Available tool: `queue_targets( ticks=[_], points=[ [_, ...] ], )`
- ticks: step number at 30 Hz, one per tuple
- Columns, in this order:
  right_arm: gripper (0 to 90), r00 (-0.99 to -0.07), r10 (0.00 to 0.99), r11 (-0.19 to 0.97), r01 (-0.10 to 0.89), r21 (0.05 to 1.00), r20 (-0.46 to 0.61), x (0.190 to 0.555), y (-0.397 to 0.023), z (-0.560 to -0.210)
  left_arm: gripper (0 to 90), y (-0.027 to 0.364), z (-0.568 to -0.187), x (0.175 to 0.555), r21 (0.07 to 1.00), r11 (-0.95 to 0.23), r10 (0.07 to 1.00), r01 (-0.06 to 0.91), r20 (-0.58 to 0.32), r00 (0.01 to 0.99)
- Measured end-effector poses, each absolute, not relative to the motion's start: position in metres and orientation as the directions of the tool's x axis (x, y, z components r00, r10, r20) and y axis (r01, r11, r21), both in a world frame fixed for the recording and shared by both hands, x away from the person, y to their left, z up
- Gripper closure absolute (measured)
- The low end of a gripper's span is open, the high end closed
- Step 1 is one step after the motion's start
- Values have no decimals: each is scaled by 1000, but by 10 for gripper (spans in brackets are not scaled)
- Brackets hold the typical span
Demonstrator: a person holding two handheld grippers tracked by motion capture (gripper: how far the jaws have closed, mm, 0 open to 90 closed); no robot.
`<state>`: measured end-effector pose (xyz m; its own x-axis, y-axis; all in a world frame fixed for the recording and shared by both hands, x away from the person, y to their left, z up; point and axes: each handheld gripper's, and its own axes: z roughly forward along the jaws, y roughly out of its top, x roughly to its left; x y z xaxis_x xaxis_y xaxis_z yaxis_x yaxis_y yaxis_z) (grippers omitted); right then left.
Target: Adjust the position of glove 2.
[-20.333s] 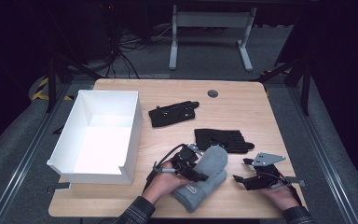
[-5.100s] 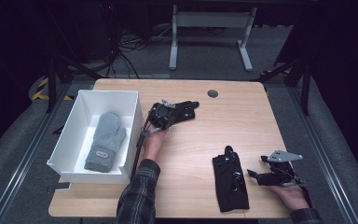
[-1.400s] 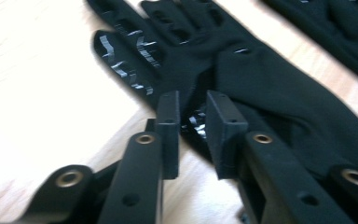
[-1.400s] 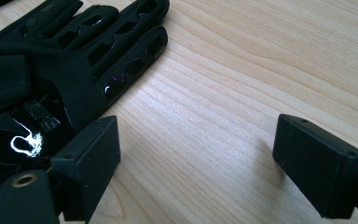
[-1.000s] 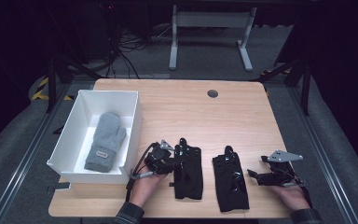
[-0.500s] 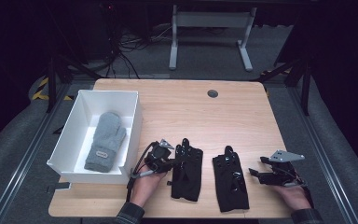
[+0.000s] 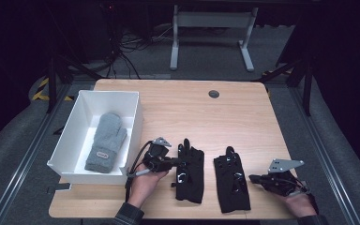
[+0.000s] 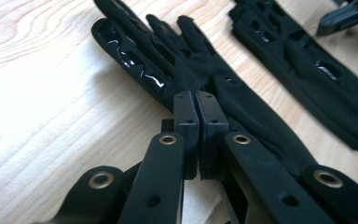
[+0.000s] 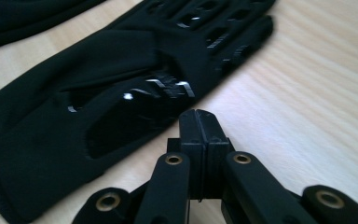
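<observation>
Two black gloves lie side by side on the bench [image 7: 262,122]. The left tool [image 8: 198,100] is closed at the left glove [image 7: 190,168] — perhaps pinching fabric. The right tool [image 9: 199,116], just closed and empty, sits beside the right glove [image 7: 232,183].

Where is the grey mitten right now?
In the high view, the grey mitten lies inside the white box at the table's left, left of the two black gloves.

- I see the open white cardboard box [image 7: 131,101] at the table's [image 7: 243,117] left, with the grey knitted mitten [image 7: 105,140] inside.
- Two black fabric gloves lie side by side to its right: left glove [image 7: 190,171], right glove [image 7: 232,180].
</observation>
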<state>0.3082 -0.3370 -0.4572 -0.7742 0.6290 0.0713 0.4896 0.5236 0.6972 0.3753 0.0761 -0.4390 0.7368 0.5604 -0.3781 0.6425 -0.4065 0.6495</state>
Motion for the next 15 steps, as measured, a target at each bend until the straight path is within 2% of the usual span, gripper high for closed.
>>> queue_targets(
  ticks=[15],
  points=[
    [900,-829,551,560,453,693,97,309,-303,-458,891,77,-433,374,660,-395,522,640,-412,747]
  ],
)
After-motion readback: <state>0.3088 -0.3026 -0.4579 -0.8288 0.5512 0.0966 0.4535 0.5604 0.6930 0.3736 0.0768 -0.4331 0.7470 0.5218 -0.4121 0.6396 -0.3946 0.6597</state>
